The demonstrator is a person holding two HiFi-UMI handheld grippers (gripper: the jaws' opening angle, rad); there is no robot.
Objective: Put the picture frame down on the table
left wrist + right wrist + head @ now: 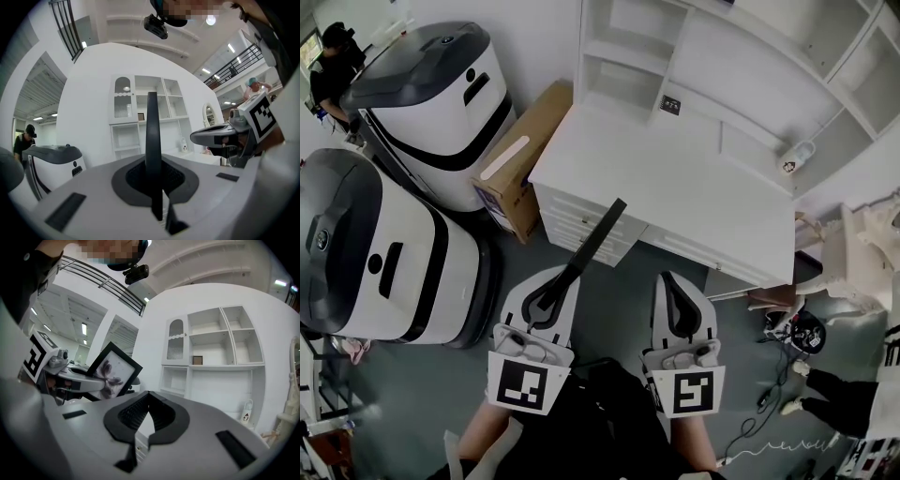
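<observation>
The picture frame (595, 239) is black and thin, seen edge-on in the head view. It slants from my left gripper (551, 302) up over the front edge of the white table (694, 197). In the left gripper view the frame (152, 140) stands upright between the jaws, and the left gripper (154, 187) is shut on its lower edge. The right gripper view shows the frame's face (115, 371) with a dark flower print. My right gripper (680, 305) hangs beside it in front of the table, shut and holding nothing (145, 416).
White shelving (722, 56) rises behind the table, with a small dark picture (670, 105) on it. A small white bottle (797, 155) stands at the table's right end. A cardboard box (520, 159) and two white-and-grey machines (431, 103) stand left. A person (333, 66) stands far left.
</observation>
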